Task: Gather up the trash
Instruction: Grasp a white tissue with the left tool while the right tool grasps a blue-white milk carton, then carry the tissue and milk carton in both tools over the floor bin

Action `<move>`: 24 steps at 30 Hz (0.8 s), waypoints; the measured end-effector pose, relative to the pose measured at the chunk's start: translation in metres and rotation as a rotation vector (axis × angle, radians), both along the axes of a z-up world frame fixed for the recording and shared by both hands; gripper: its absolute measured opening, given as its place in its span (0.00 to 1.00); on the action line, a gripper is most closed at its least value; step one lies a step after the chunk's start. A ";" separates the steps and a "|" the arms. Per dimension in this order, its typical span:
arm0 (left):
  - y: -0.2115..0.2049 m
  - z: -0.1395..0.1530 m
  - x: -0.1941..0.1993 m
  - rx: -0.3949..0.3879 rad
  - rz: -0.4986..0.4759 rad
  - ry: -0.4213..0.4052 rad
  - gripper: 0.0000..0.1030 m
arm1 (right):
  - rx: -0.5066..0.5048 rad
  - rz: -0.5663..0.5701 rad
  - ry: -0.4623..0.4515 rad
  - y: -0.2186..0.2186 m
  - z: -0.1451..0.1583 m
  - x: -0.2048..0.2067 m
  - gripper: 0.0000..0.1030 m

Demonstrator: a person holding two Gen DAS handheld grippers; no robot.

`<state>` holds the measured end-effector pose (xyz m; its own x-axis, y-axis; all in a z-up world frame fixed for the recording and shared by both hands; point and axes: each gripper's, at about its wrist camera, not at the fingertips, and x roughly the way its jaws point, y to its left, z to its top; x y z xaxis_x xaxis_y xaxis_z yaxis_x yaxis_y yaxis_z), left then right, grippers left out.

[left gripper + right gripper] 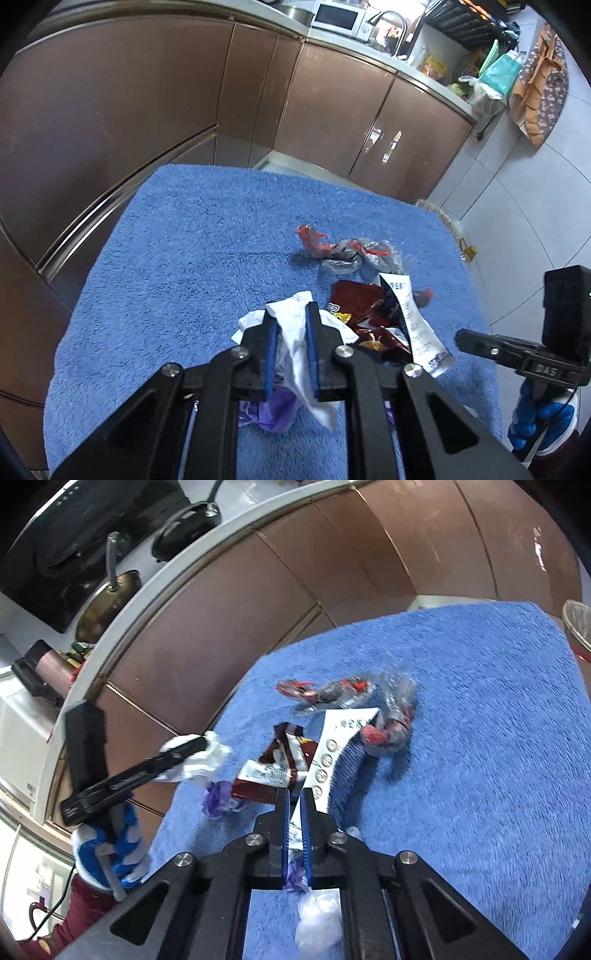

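Trash lies on a blue towel (184, 258). My left gripper (290, 312) is shut on a crumpled white tissue (291, 339), with a purple plastic scrap (271, 410) under it. In the right wrist view my right gripper (294, 794) is shut on the near end of a white printed paper strip (332, 746). The strip lies across a dark red snack wrapper (273, 771). Clear wrappers with red print (343, 694) lie beyond. The left gripper (195, 746) shows there at the left with its tissue (210, 760). A white plastic wad (317, 919) sits below my right gripper.
Brown cabinet doors (129, 110) run along the far and left sides of the towel. A wicker basket (580, 624) stands off the towel's far right corner. Pans (107, 602) sit on the counter above. The towel's far half (480, 701) holds nothing.
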<state>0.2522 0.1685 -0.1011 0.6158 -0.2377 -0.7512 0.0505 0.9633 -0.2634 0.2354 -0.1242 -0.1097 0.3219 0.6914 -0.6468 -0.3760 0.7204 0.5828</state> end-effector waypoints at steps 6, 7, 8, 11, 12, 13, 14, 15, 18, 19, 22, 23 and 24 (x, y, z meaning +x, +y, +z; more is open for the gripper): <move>0.005 0.006 -0.002 -0.011 0.003 -0.023 0.13 | -0.038 -0.029 0.047 0.003 -0.018 0.017 0.38; 0.006 0.006 -0.002 -0.013 0.003 -0.025 0.13 | -0.043 -0.026 0.060 0.006 -0.023 0.021 0.38; 0.007 0.005 -0.001 -0.016 0.001 -0.026 0.13 | -0.053 -0.025 0.070 0.009 -0.026 0.025 0.38; 0.009 0.002 0.002 -0.027 -0.004 -0.028 0.13 | -0.058 -0.025 0.107 0.011 -0.039 0.038 0.38; 0.009 0.000 0.002 -0.030 -0.005 -0.028 0.13 | -0.050 -0.018 0.131 0.012 -0.046 0.044 0.37; 0.010 -0.001 0.003 -0.032 -0.007 -0.027 0.13 | -0.045 -0.008 0.148 0.013 -0.051 0.047 0.37; 0.010 -0.002 0.004 -0.034 -0.008 -0.025 0.13 | -0.038 0.007 0.172 0.015 -0.057 0.051 0.37; 0.010 -0.004 0.005 -0.037 -0.009 -0.025 0.13 | -0.028 0.018 0.190 0.016 -0.062 0.054 0.36; 0.010 -0.007 0.006 -0.042 -0.017 -0.025 0.13 | 0.023 0.035 0.192 0.017 -0.064 0.058 0.27; 0.010 -0.007 0.006 -0.042 -0.018 -0.024 0.13 | 0.028 0.039 0.186 0.019 -0.061 0.058 0.23; 0.009 -0.007 0.004 -0.048 -0.019 -0.026 0.13 | 0.028 0.057 0.160 0.021 -0.057 0.058 0.12; 0.009 -0.007 0.003 -0.050 -0.018 -0.027 0.13 | 0.036 0.067 0.151 0.022 -0.055 0.057 0.10; 0.010 -0.007 0.001 -0.053 -0.018 -0.029 0.13 | 0.043 0.075 0.142 0.023 -0.053 0.056 0.08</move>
<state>0.2537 0.1785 -0.1077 0.6322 -0.2876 -0.7195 0.0757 0.9470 -0.3120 0.2909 -0.1011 -0.1622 0.1756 0.7377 -0.6518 -0.3391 0.6669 0.6635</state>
